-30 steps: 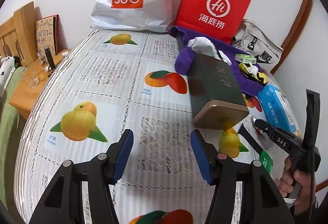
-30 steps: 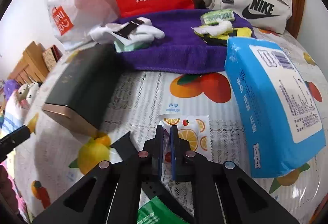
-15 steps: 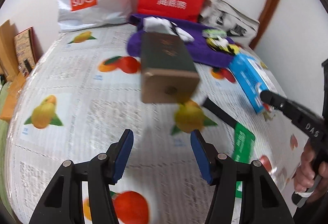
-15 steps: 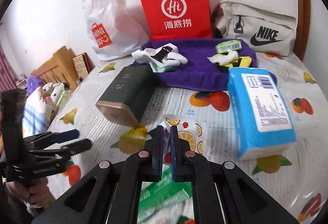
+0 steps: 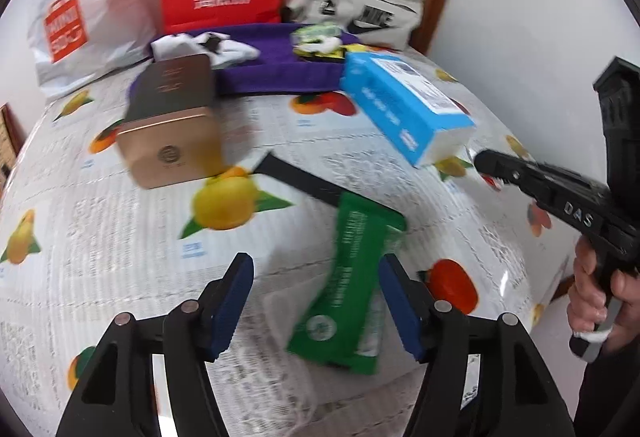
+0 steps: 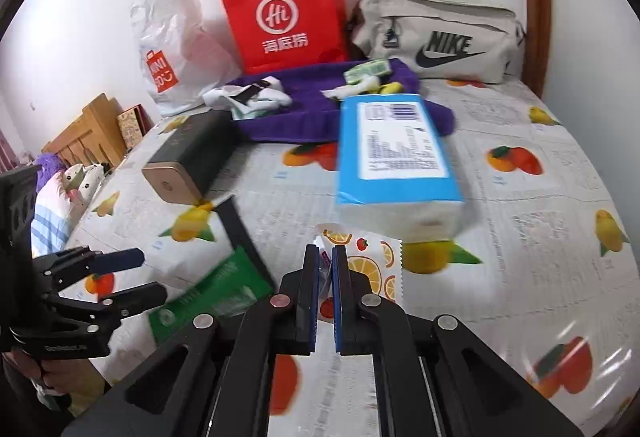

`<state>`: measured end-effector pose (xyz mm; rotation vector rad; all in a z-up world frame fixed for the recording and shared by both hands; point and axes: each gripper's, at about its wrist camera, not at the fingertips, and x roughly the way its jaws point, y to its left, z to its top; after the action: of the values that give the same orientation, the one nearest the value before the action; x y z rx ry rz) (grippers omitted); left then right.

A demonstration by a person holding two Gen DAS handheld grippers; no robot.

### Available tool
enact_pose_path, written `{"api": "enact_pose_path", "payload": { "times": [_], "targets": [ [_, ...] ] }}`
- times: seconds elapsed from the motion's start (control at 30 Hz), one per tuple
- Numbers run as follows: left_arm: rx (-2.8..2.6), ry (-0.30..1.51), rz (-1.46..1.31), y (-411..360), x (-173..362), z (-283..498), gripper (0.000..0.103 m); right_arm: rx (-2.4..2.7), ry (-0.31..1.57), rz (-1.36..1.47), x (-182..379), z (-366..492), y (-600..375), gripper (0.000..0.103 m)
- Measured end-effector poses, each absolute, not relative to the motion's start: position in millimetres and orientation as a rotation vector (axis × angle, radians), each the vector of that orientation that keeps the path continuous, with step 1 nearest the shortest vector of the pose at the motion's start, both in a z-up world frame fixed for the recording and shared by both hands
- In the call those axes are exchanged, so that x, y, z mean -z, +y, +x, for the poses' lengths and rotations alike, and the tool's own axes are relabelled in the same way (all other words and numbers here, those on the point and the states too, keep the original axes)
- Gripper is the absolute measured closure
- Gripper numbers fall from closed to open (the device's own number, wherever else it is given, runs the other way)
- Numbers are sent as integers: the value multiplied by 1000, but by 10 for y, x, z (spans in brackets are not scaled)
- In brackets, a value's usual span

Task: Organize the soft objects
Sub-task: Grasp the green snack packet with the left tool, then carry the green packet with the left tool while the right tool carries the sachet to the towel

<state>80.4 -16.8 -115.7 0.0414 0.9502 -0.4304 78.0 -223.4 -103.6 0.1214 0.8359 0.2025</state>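
Both hand-held grippers have swung across the bed since the earlier frames. Ahead of the left hand-held gripper (image 5: 316, 301), where only bare fruit-printed bedcover (image 5: 100, 269) lay, the flat green plastic packet (image 5: 352, 289) now sits just in front of and between its fingers. Its jaws have just been opening wider and stand released, the blue pads not touching the packet. The right hand-held gripper (image 6: 326, 277) has drawn back and up from the pile, so the blue rectangular tissue pack (image 6: 394, 157) lies farther ahead of it than before. It is clenched on the edge of a small white sachet printed with orange slices (image 6: 376, 265), which hangs forward of its pads.

Judging by looks, the sachet is light, limp and crinkly; its film may be slick, so a pinch on the sealed serrated edge seems safest. The green packet seems equally light and floppy, probably best taken across its narrow width near the middle so neither end droops. The tissue pack looks squashy and bulky, needing wide jaws across its short side.

Beyond both hand-held grippers, the dark green box with a gold end (image 5: 176, 121) lies to the left, with the purple towel (image 6: 320, 109) behind it.
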Motion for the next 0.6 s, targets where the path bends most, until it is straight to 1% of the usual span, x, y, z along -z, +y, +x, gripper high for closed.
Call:
{"api": "enact_pose_path", "payload": {
  "times": [0.37, 0.4, 0.43, 0.47, 0.5, 0.57, 0.6],
  "targets": [
    [454, 991, 273, -634, 1448, 838, 40, -197, 846, 129, 1212, 726, -2482, 97],
    [448, 985, 288, -654, 1468, 836, 39, -198, 846, 132, 1221, 724, -2495, 97],
    [450, 968, 289, -657, 1464, 826, 40, -198, 846, 136, 1230, 725, -2510, 97],
    [456, 959, 283, -654, 1457, 823, 51, -199, 848, 138, 1238, 726, -2517, 97],
    [458, 959, 272, -648, 1451, 834, 65, -199, 851, 140, 1250, 729, -2527, 97],
    [448, 961, 229, -609, 1423, 870, 70, -202, 855, 141, 1274, 734, -2534, 97],
    [438, 959, 212, -593, 1417, 890, 74, -202, 859, 141, 1290, 739, -2541, 97]
  ]
}}
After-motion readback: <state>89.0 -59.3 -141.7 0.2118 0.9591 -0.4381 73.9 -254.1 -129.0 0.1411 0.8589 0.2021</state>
